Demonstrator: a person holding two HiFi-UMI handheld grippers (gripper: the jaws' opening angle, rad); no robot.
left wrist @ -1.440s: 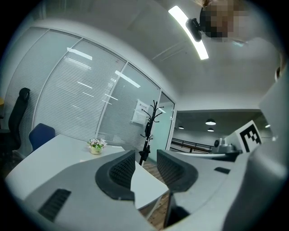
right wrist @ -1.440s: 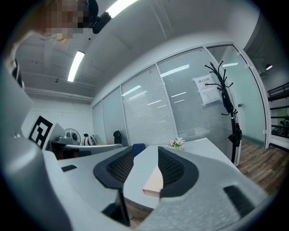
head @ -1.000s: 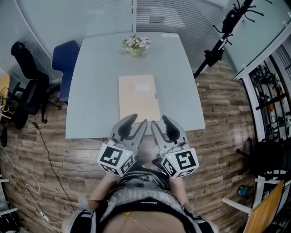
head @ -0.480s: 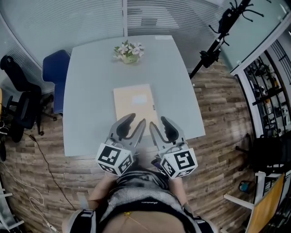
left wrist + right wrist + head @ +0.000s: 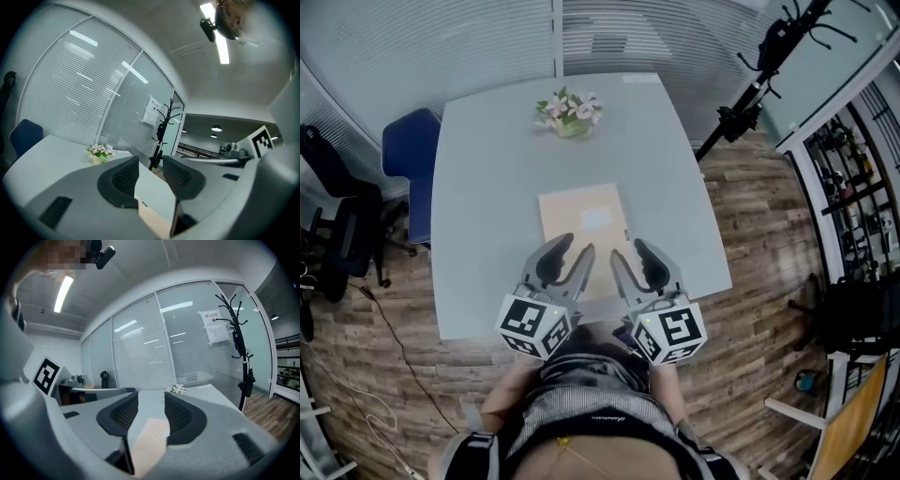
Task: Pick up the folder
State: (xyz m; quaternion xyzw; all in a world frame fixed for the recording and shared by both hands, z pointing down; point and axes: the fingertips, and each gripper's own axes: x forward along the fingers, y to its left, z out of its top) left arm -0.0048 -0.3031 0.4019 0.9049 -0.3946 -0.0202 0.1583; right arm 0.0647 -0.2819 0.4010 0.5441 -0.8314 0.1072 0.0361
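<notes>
A flat beige folder (image 5: 583, 220) lies on the grey table (image 5: 487, 197), its short end toward the near edge. My left gripper (image 5: 575, 249) hovers over the folder's near left part, my right gripper (image 5: 630, 250) over its near right part. Both point forward side by side, and both stand open with nothing between the jaws. In the left gripper view the folder (image 5: 154, 221) shows low between the left gripper's (image 5: 146, 174) dark pads. In the right gripper view the folder (image 5: 150, 439) runs ahead between the right gripper's (image 5: 146, 411) pads.
A small pot of flowers (image 5: 569, 111) stands at the table's far end. A blue chair (image 5: 405, 159) and a black office chair (image 5: 342, 225) are on the left. A black coat stand (image 5: 759, 75) rises at the right, and glass walls with blinds stand behind.
Both grippers have moved forward from the table's near edge to above the near end of the folder. The jaw gaps look the same.
</notes>
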